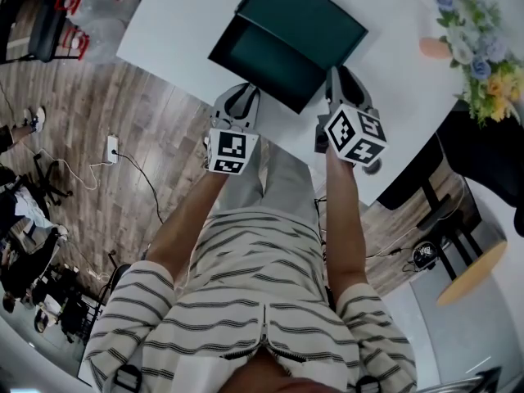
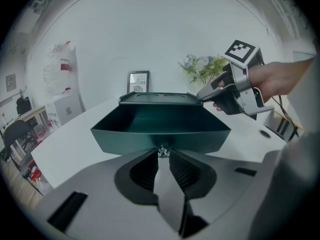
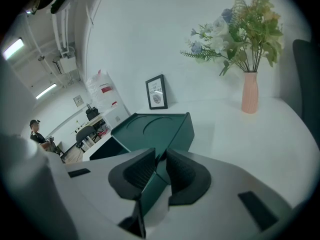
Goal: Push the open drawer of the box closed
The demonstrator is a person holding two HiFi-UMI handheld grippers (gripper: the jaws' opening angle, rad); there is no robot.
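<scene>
A dark green box (image 1: 307,19) lies on the white table (image 1: 180,23), and its drawer (image 1: 260,60) stands pulled out towards me. In the left gripper view the open drawer (image 2: 160,126) fills the middle, empty inside. A small metal knob (image 2: 161,150) on its front sits between the tips of my left gripper (image 2: 161,155), which is shut on it. My right gripper (image 3: 159,160) is at the box's (image 3: 157,126) near right corner, with the green wall caught between its pads. It also shows in the head view as the right gripper (image 1: 338,79) and in the left gripper view as the right gripper (image 2: 202,97).
A pink vase of flowers (image 3: 249,91) and a framed picture (image 3: 156,91) stand farther back on the table. The table's near edge (image 1: 286,133) runs just under both grippers. A dark chair and a round wooden stool (image 1: 471,273) are on the right.
</scene>
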